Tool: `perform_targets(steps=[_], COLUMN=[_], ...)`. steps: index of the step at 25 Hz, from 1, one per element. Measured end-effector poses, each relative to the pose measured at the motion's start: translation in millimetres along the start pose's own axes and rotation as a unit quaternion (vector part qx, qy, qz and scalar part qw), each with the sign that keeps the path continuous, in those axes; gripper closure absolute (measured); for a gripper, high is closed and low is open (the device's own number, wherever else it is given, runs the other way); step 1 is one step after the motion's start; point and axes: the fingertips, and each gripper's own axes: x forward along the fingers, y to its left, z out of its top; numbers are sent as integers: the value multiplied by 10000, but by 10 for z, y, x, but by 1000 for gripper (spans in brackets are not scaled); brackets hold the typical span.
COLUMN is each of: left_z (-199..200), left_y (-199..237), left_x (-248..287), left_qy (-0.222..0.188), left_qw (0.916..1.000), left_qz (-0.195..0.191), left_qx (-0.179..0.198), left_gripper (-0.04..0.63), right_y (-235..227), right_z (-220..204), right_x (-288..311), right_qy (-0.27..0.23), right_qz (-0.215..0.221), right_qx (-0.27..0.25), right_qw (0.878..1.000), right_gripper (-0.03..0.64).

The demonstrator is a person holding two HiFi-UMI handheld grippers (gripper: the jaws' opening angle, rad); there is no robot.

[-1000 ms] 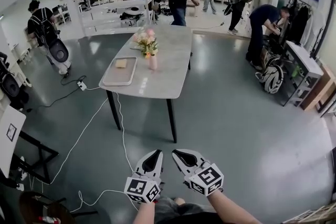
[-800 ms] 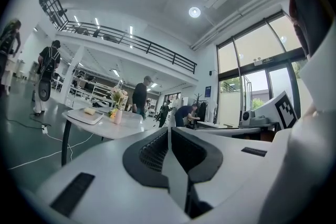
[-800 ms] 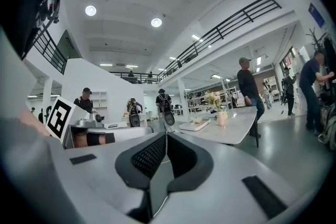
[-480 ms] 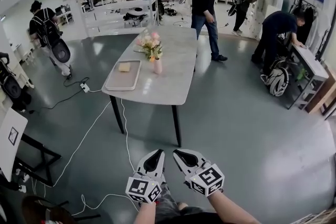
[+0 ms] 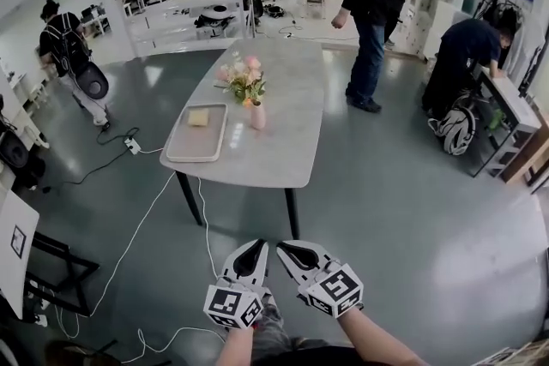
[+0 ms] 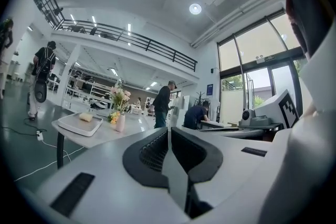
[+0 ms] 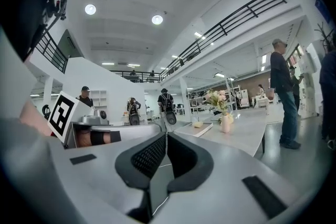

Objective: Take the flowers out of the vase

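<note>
Pink and yellow flowers point(image 5: 243, 77) stand upright in a small pink vase point(image 5: 257, 117) near the middle of a grey table point(image 5: 296, 141), some way ahead of me. Both grippers are low and close to my body, well short of the table. My left gripper point(image 5: 256, 246) is shut with nothing in it, and my right gripper point(image 5: 282, 247) beside it is also shut and empty. The left gripper view has the flowers point(image 6: 118, 96) and vase point(image 6: 120, 123) far off beyond the closed jaws point(image 6: 168, 131). The right gripper view shows the flowers point(image 7: 217, 97) and vase point(image 7: 226, 123) ahead of its gripper point(image 7: 166, 136).
A white tray point(image 5: 182, 146) with a yellow sponge point(image 5: 198, 117) lies on the table's left side. White cables point(image 5: 154, 210) trail over the floor by the table legs. A person in black point(image 5: 373, 21) stands past the table's far right; another bends at a side desk point(image 5: 459, 56).
The table and flowers sit nearer and larger in view. Both grippers have travelled forward together, still shut. The person in black has walked from behind the table to its right.
</note>
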Motion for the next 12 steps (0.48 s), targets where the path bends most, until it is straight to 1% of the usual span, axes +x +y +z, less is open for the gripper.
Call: perform_targets(steps=[3,12], left_z=[23,58], left_y=[178,667], left_x=[187,747], left_qy=[34,248], left_qw=[10000,9985], left_qz=[-80,-482], left_qx=[18,-57], left_gripper=[565,565], right_y=[-133,-608], right_z=[6,27], right_x=[223,777], right_qy=[53,206], right_qz=[-49,-428], right_qx=[1,175], right_qw=[10000,9987], right_gripper=[594,594])
